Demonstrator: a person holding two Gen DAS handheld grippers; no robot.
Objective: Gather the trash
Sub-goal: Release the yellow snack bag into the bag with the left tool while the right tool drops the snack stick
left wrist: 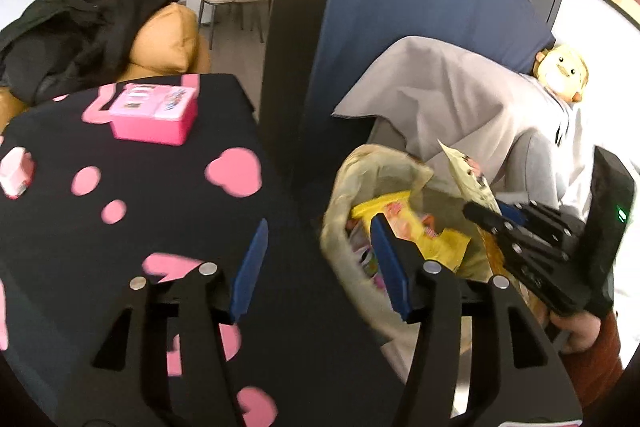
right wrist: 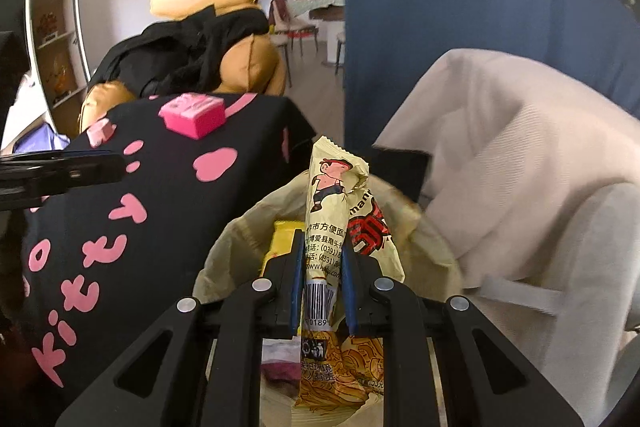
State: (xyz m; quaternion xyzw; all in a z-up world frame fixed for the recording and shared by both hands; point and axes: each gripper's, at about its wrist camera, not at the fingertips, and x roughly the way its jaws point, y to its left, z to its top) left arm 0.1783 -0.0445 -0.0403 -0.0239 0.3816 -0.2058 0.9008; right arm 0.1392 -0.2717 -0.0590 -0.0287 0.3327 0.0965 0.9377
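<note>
My right gripper is shut on a cream snack wrapper with a cartoon figure, held upright over the mouth of a pale trash bag. The left wrist view shows that same right gripper and its wrapper above the bag. A yellow wrapper lies inside the bag, along with other packets. My left gripper is open with nothing between its blue pads. It hangs over the table edge beside the bag.
The table wears a black cloth with pink shapes and carries a pink box and a small pink-white item. A blue partition and a grey-draped chair stand behind the bag. Cushions and black clothing lie far left.
</note>
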